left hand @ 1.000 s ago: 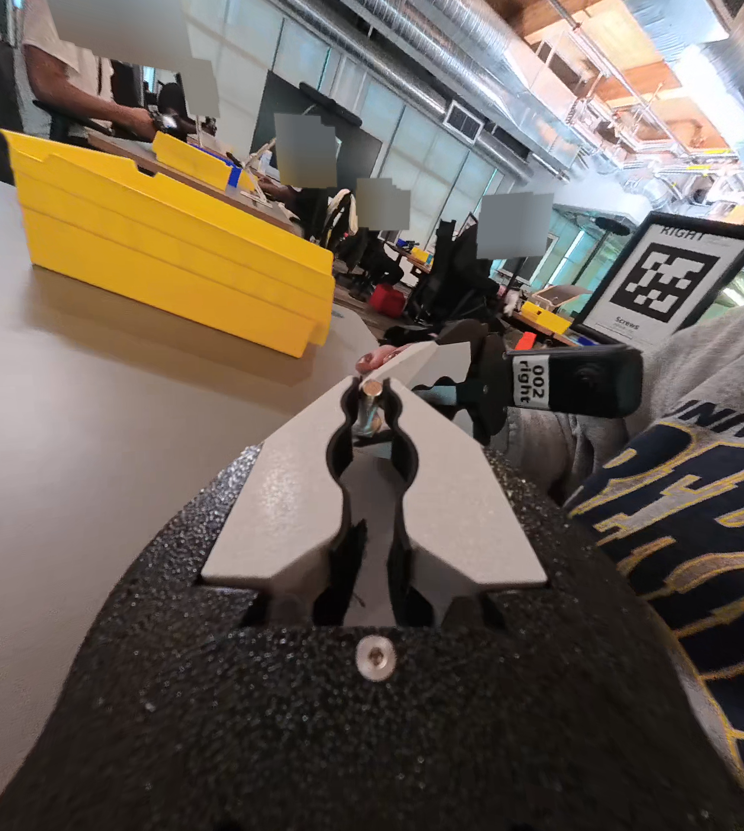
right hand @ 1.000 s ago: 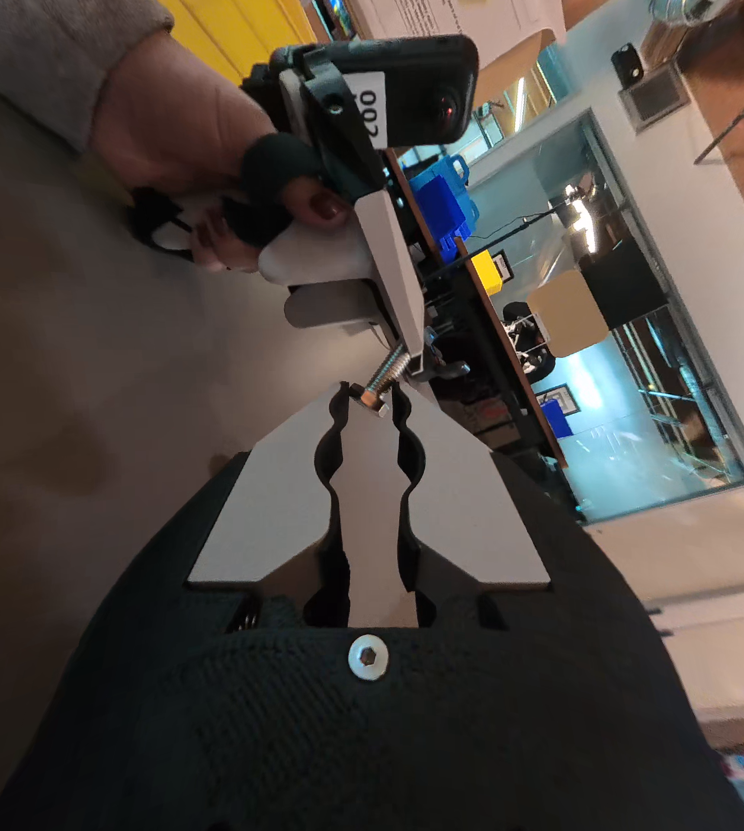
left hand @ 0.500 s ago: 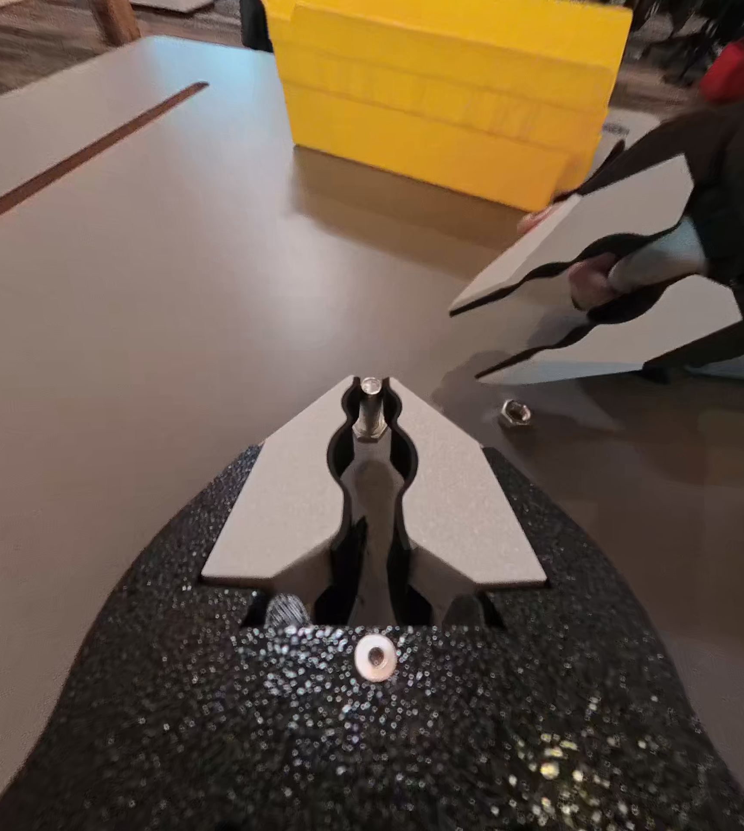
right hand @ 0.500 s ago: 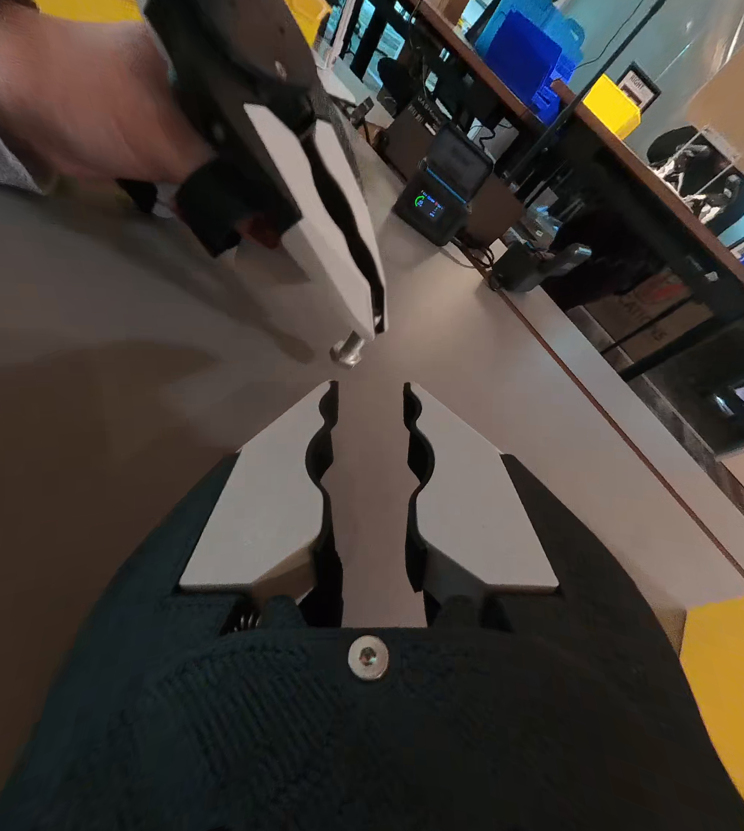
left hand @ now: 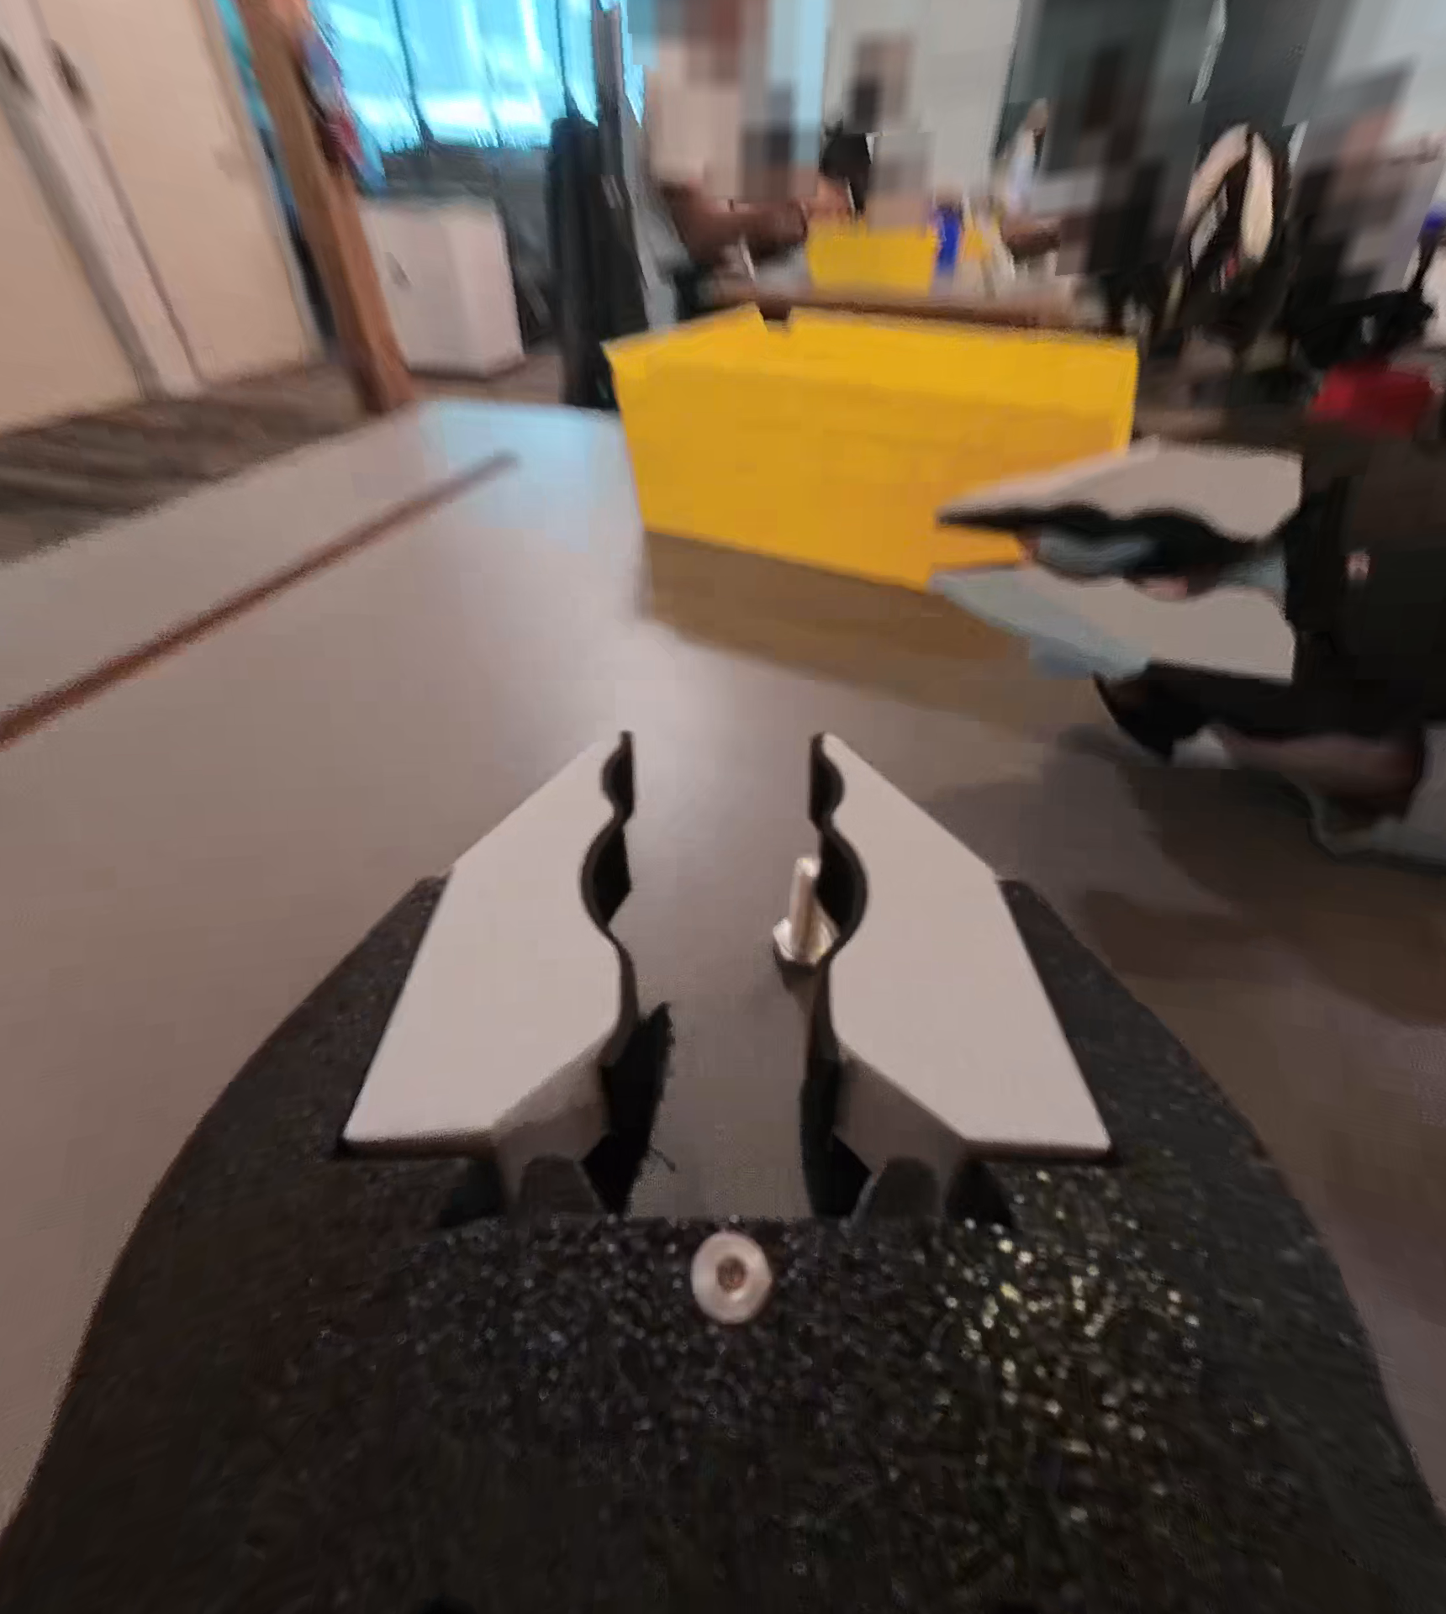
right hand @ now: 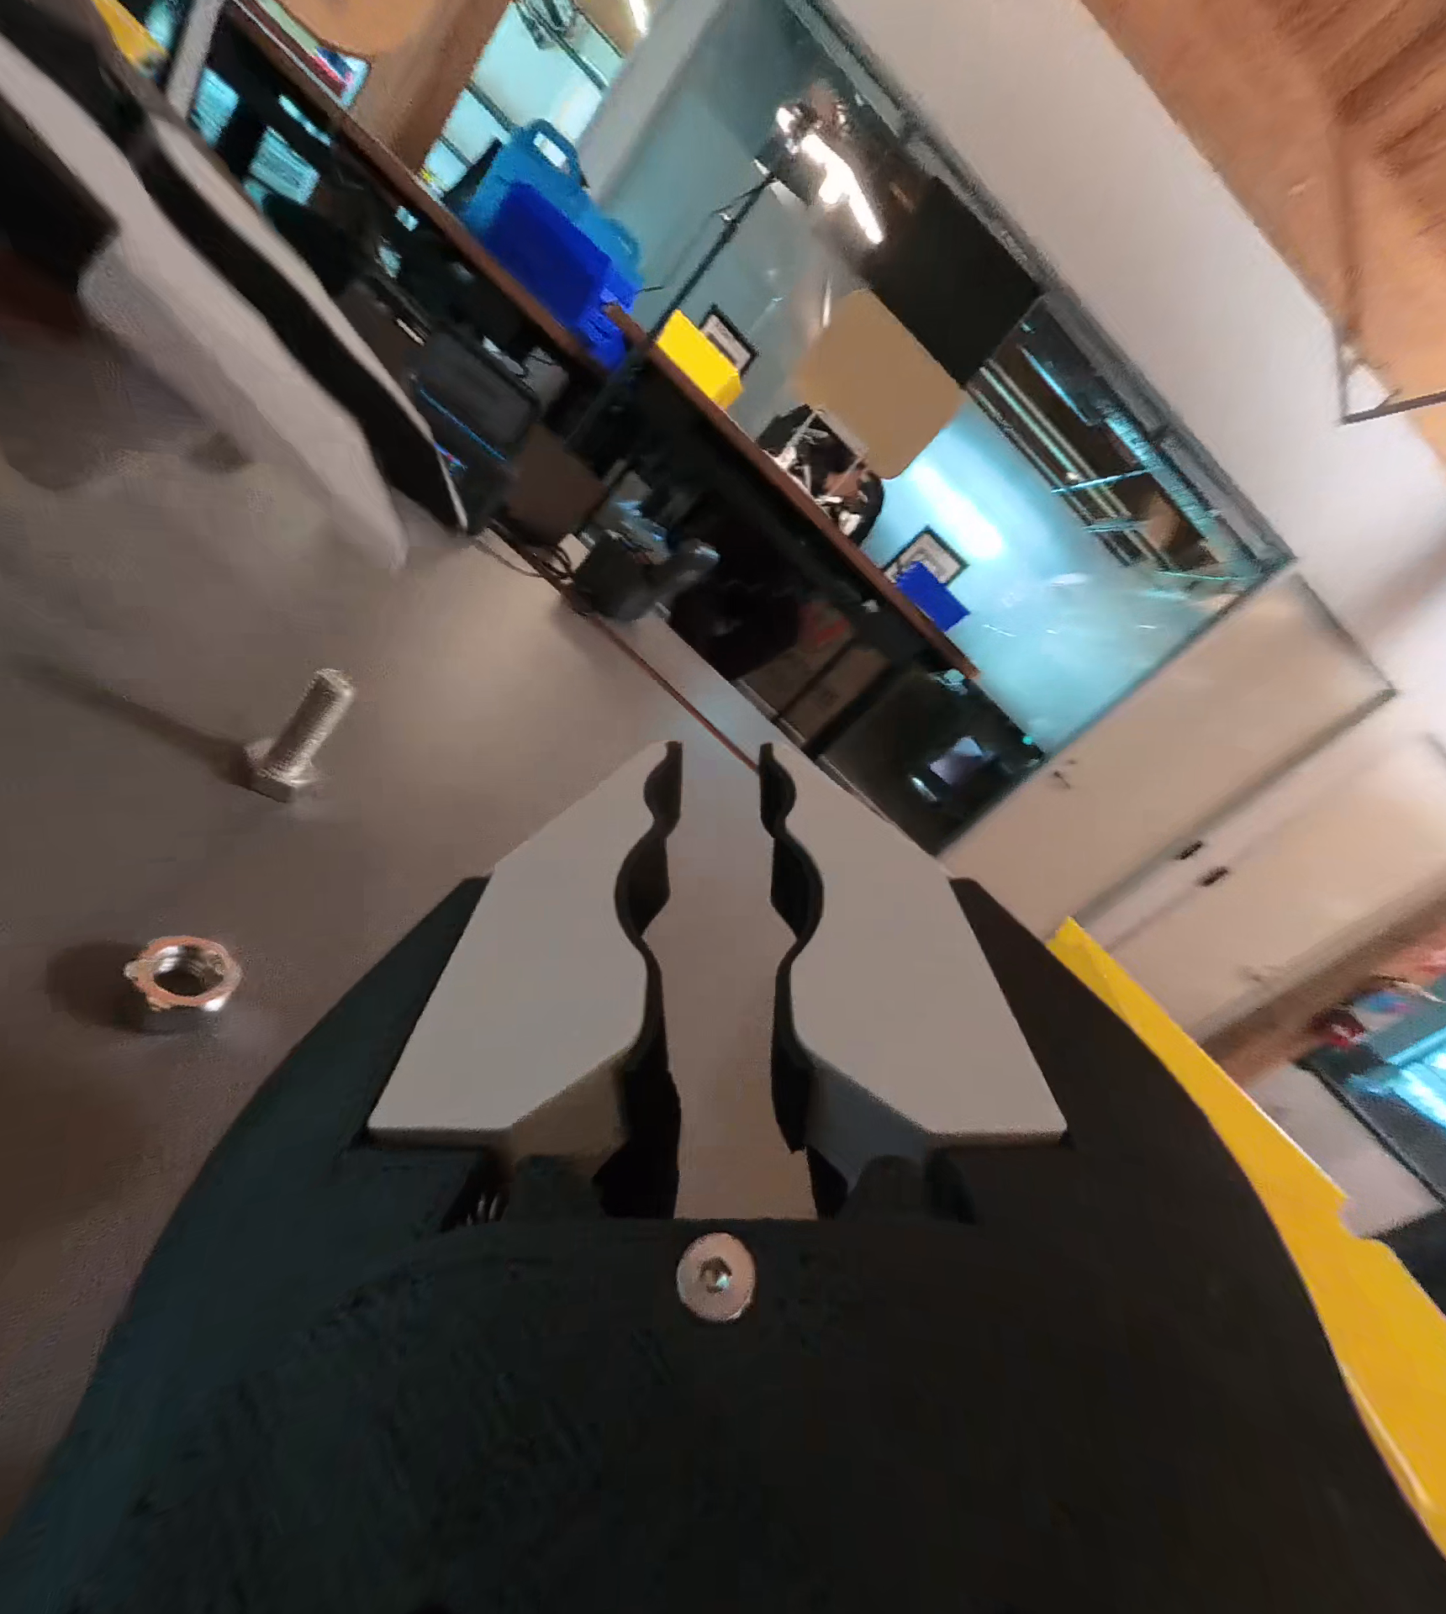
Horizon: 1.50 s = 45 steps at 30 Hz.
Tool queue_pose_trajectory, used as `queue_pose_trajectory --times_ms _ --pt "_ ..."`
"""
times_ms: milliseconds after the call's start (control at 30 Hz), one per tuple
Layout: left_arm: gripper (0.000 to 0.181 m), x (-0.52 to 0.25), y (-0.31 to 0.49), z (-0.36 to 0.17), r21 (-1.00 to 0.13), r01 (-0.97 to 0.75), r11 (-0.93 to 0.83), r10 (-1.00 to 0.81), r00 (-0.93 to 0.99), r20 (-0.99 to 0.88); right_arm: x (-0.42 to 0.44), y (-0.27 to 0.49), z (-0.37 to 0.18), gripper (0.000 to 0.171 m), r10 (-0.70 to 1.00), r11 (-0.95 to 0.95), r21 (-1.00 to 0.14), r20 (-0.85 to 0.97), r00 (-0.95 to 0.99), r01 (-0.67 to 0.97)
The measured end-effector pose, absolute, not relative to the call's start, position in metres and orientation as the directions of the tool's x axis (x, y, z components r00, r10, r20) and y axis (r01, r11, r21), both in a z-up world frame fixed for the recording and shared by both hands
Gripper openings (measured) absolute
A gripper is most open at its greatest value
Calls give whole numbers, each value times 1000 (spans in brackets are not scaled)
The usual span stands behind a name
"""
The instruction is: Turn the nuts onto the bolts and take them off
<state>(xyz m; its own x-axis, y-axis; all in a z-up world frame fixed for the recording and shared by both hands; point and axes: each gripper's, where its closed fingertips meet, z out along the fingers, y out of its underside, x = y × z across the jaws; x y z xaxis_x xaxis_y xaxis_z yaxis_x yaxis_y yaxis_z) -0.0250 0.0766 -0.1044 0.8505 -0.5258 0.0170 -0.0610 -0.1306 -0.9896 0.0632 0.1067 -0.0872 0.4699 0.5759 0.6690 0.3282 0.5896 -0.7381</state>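
**A:** Starting on the left: the left claw [left hand: 721, 760] is spread wide, gripping nothing. The bolt [left hand: 802, 913] stands head-down on the desk [left hand: 265, 786], shaft up, tucked close against the claw's right finger; whether they touch, I can't tell.

**B:** And the nut?

**A:** Off the bolt. In the right wrist view the nut [right hand: 181, 969] lies flat on the desk, hole up, apart from the bolt [right hand: 296, 738] and closer to the camera. Nothing threaded.

**B:** Further right?

**A:** The right claw [right hand: 719, 760] has a gap between its fingers and is empty, pointing out past the desk's far edge. The left wrist view shows it [left hand: 942, 546] off to the right, in front of the yellow bin [left hand: 833, 437] that sits toward the far edge.

**B:** So where does that leave the task?

**A:** My read: one take-off looks done, both parts loose on the desk. If another round is due, each needs picking up and threading again.
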Motion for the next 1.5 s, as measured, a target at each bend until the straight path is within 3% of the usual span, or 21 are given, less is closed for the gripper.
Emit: queue_pose_trajectory --times_ms 33,67,167,300,367,433,500,700,800,867,967,1000,1167,1367,1500 --pt "23 -33 76 -95 -996 -20 -82 -495 869 23 64 108 -88 11 562 592 -731 677 475 340" --pt "0 -41 75 -89 -999 4 -46 -468 884 26 64 109 -88 7 555 592 -727 681 477 348" --pt "0 -60 78 -90 -998 18 -52 -379 925 37 59 107 -95 2 598 568 -747 664 450 346" --pt "0 -62 80 -92 -998 -1 -60 -347 938 20 43 80 -103 0 780 493 -835 548 300 243" --pt "0 -60 80 -93 -998 -19 -61 -354 935 4 33 70 -116 0 889 362 -892 417 187 269" --pt "0 -58 80 -95 -997 -31 -65 -360 933 -6 20 59 -123 13 975 165 -939 202 93 301" --pt "0 -55 79 -95 -997 -39 -67 -375 927 -11 7 52 -129 25 996 62 -929 82 37 365" --pt "0 -41 77 -103 -992 -57 -114 -478 878 5 -15 60 -159 23 994 108 -832 99 -47 545" --pt "0 -30 73 -111 -983 -70 -169 -550 834 35 -19 62 -173 8 988 153 -807 111 -108 571" --pt "18 -22 70 -115 -977 -86 -196 -599 799 50 -18 65 -170 8 984 172 -827 123 -127 535" --pt "97 -4 58 -121 -968 -144 -205 -707 706 45 -15 61 -142 8 976 185 -916 129 -176 355" --pt "100 -2 58 -124 -963 -161 -215 -708 705 40 -12 57 -130 8 973 169 -944 115 -200 282" --pt "45 11 49 -131 -952 -250 -177 -754 657 -33 3 43 -101 8 950 19 -995 -12 -311 95" --pt "38 26 39 -127 -959 -237 -157 -811 585 -12 9 31 -97 8 924 10 -998 -17 -382 69" --pt "20 28 34 -121 -970 -191 -149 -832 555 19 9 27 -97 8 916 10 -997 -21 -400 73"
